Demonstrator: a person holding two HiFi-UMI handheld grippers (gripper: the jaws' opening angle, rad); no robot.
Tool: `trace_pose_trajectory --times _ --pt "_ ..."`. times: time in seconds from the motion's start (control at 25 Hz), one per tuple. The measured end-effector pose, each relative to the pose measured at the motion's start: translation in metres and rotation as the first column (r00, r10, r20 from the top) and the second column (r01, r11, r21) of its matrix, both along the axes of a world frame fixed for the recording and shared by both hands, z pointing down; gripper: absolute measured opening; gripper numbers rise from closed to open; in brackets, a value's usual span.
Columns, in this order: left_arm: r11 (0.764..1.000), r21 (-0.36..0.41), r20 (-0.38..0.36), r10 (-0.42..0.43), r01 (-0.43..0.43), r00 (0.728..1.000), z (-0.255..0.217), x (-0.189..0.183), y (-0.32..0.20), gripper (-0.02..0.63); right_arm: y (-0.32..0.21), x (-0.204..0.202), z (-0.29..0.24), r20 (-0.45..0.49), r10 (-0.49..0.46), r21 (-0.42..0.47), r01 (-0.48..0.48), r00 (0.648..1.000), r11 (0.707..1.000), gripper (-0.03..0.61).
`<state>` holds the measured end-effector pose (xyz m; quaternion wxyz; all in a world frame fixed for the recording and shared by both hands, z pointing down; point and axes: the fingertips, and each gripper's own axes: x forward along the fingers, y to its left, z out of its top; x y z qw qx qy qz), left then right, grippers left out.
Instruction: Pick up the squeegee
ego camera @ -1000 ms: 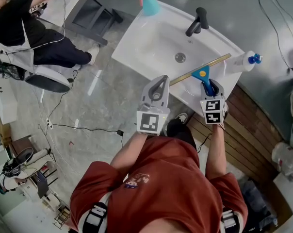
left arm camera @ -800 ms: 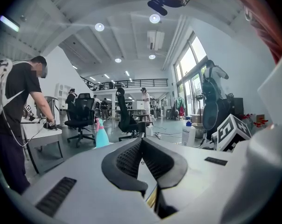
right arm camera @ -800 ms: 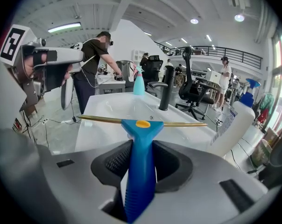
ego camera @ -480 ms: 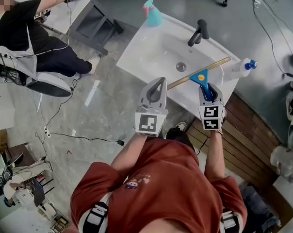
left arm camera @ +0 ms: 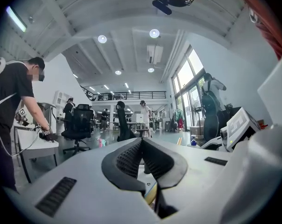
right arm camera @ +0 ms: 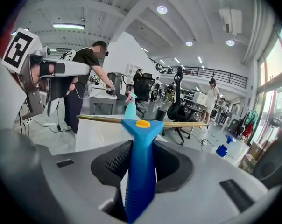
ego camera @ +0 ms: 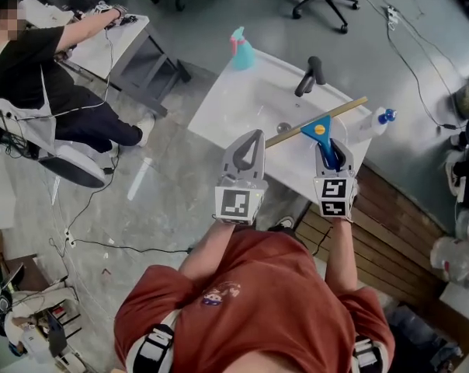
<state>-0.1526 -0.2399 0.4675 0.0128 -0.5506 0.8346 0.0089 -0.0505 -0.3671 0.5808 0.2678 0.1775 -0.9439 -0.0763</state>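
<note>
While I stood watching, the right tongs (ego camera: pixel 328 148) had the squeegee (right arm camera: pixel 138 171) clamped by its blue handle. The pads stood partly apart, pressing on either side of the handle, which ran straight up between them. Its brass-coloured blade lay crosswise at the top, and from where I stood it looked to be in the air above the front of the white counter (ego camera: pixel 211 99), not resting on it. The left tongs (left arm camera: pixel 141 142) were closed tip to tip with nothing between them and hung just beside the other pair, doing no work.

As far as I could judge, the pick-up was as good as made, and the worry was keeping hold. The blade was long and the tongs gripped only the narrow handle below it, so any quick swing could lever the handle round in the pads or let it slide out. One end of the blade reached toward the clear bottle (ego camera: pixel 372 123) with the blue cap at the counter's edge, and the black faucet (ego camera: pixel 310 76) stood near, behind the blade. A careless turn might clip the faucet or knock the bottle to the floor. The teal spray bottle (ego camera: pixel 240 49) at the far corner stood well apart and looked safe.
</note>
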Motion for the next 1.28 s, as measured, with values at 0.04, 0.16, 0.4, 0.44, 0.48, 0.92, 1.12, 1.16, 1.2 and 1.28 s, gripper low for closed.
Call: trace_pose_trajectory --times 0.04,0.16,0.4,0.44,0.48,0.92,1.12,1.16,1.2,1.28 --pt "1.000 0.009 0.006 0.004 -0.004 1.000 -0.006 -0.001 0.000 0.018 0.000 0.000 -0.007 0.010 0.010 0.009 -0.010 1.000 1.000 0.138" --pt "0.999 0.029 0.021 0.021 -0.022 1.000 -0.023 -0.006 0.000 0.018 -0.003 -0.001 -0.032 0.044 0.044 0.037 -0.046 0.998 0.998 0.138" --pt "0.995 0.076 0.054 0.055 -0.059 0.997 -0.053 -0.011 -0.008 0.018 -0.015 0.002 -0.072 0.117 0.118 0.077 -0.127 0.986 0.989 0.138" --pt "0.994 0.083 0.060 0.061 -0.066 0.996 -0.058 -0.013 -0.009 0.018 -0.017 0.003 -0.079 0.130 0.132 0.084 -0.143 0.983 0.986 0.138" --pt "0.993 0.090 0.066 0.068 -0.074 0.996 -0.064 -0.014 -0.010 0.018 -0.019 0.004 -0.087 0.142 0.146 0.092 -0.160 0.979 0.983 0.138" --pt "0.973 0.152 0.118 0.155 -0.172 0.981 -0.111 -0.011 -0.030 0.018 -0.046 0.046 -0.160 0.293 0.344 0.130 -0.394 0.892 0.910 0.138" --pt "0.960 0.164 0.138 0.205 -0.226 0.969 -0.126 0.001 -0.045 0.018 -0.056 0.079 -0.190 0.372 0.422 0.126 -0.496 0.827 0.859 0.138" --pt "0.957 0.167 0.141 0.214 -0.236 0.967 -0.129 0.004 -0.047 0.018 -0.057 0.086 -0.195 0.385 0.433 0.126 -0.511 0.815 0.850 0.138" --pt "0.954 0.171 0.143 0.222 -0.245 0.964 -0.132 0.007 -0.050 0.018 -0.058 0.093 -0.200 0.397 0.443 0.126 -0.526 0.804 0.841 0.138" --pt "0.947 0.177 0.151 0.241 -0.266 0.959 -0.138 0.014 -0.056 0.018 -0.059 0.107 -0.210 0.422 0.463 0.119 -0.554 0.780 0.824 0.138"
